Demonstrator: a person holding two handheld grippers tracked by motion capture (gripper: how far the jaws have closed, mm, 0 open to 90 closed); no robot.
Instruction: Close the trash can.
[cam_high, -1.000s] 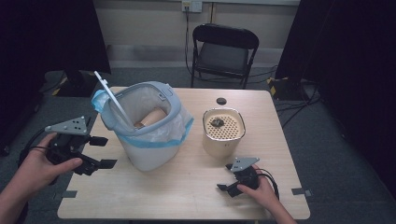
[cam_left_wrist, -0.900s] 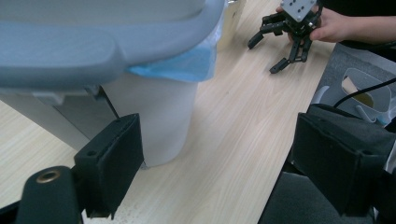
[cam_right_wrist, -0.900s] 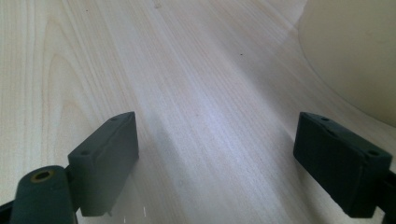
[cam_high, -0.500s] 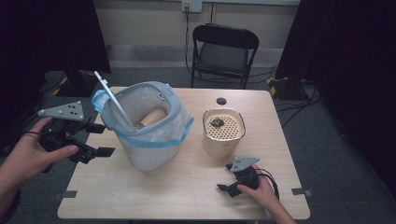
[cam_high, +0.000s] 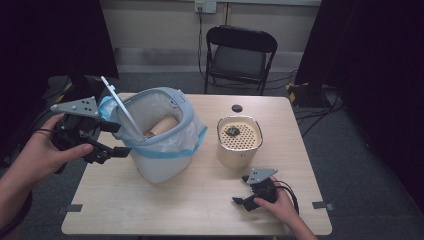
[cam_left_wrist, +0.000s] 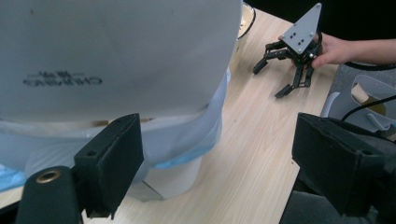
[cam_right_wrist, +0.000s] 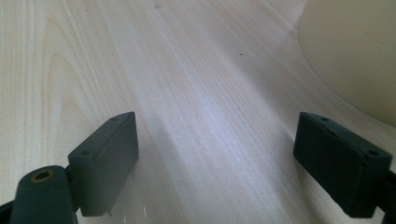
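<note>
- The left gripper (cam_high: 102, 145) is hovering at the 9 o'clock side of the white waste bin (cam_high: 159, 145), jaws standing apart with nothing between them; in the left gripper view the bin's wall (cam_left_wrist: 116, 56) is looming just ahead of the gripper (cam_left_wrist: 219, 163).
- The bin is sitting left of centre on the wooden surface (cam_high: 200, 200), lined with a blue-edged plastic bag (cam_high: 192, 142); its thin flap lid (cam_high: 122, 112) is tilting up at the 10 o'clock rim, and a brown object (cam_high: 160, 126) is lying inside.
- The right gripper (cam_high: 249, 192) is resting low at the 5 o'clock corner, jaws wide and empty, with the cream perforated-top container (cam_high: 239, 140) just beyond it.
- Risk, as I judge it: the light bin may be tipping or sliding toward 3 o'clock if the left gripper pushes its rim or lid unsupported.
- The loose bag edge could be catching in the jaws instead of the lid.
- The right gripper is well apart from the bin, so nothing is bracing it.
</note>
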